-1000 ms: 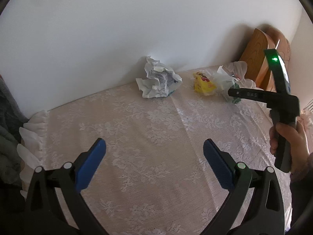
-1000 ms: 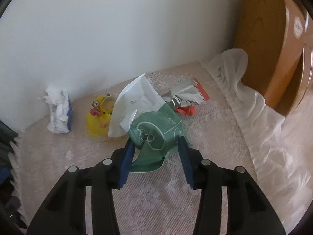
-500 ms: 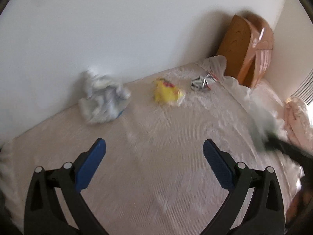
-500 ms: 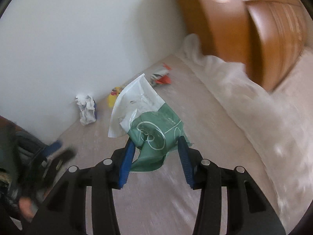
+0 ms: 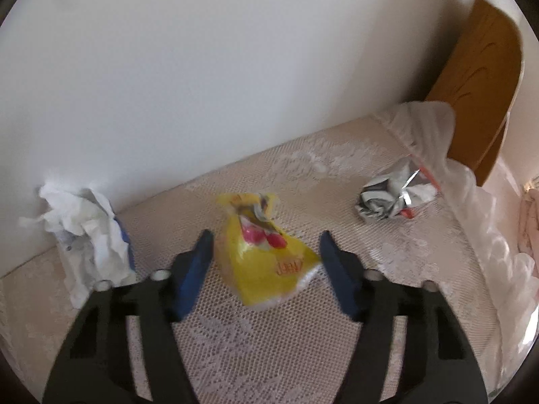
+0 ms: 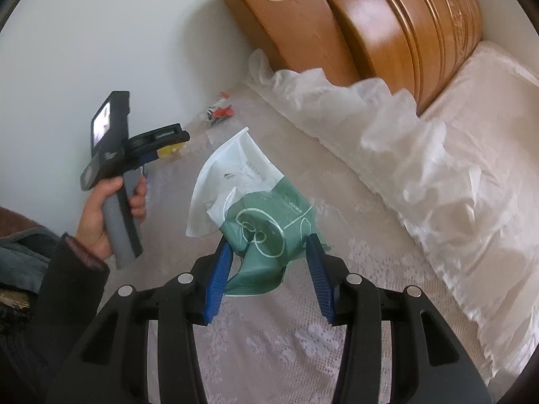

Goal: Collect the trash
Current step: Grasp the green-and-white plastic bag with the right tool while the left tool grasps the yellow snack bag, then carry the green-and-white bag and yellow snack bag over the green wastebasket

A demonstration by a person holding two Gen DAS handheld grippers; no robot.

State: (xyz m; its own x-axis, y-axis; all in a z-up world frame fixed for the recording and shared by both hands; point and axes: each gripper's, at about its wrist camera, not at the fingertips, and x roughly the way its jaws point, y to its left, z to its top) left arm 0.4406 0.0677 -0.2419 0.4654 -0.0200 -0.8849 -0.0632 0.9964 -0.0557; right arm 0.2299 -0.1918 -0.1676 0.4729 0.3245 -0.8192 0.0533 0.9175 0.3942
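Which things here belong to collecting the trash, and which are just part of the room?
Job:
green and white bag, held by the right gripper
yellow wrapper, between the left gripper fingers
crumpled white paper
crumpled foil wrapper

Room:
lace bedspread
wooden headboard

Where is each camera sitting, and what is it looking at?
Left wrist: on the left gripper, facing the wall; its open blue fingers flank the yellow wrapper on the lace bedspread.
Right wrist: on the right gripper, facing the wooden headboard; it grips the green-and-white bag, and the left hand shows.
Shared: both see the yellow wrapper, silver-and-red wrapper and bedspread.
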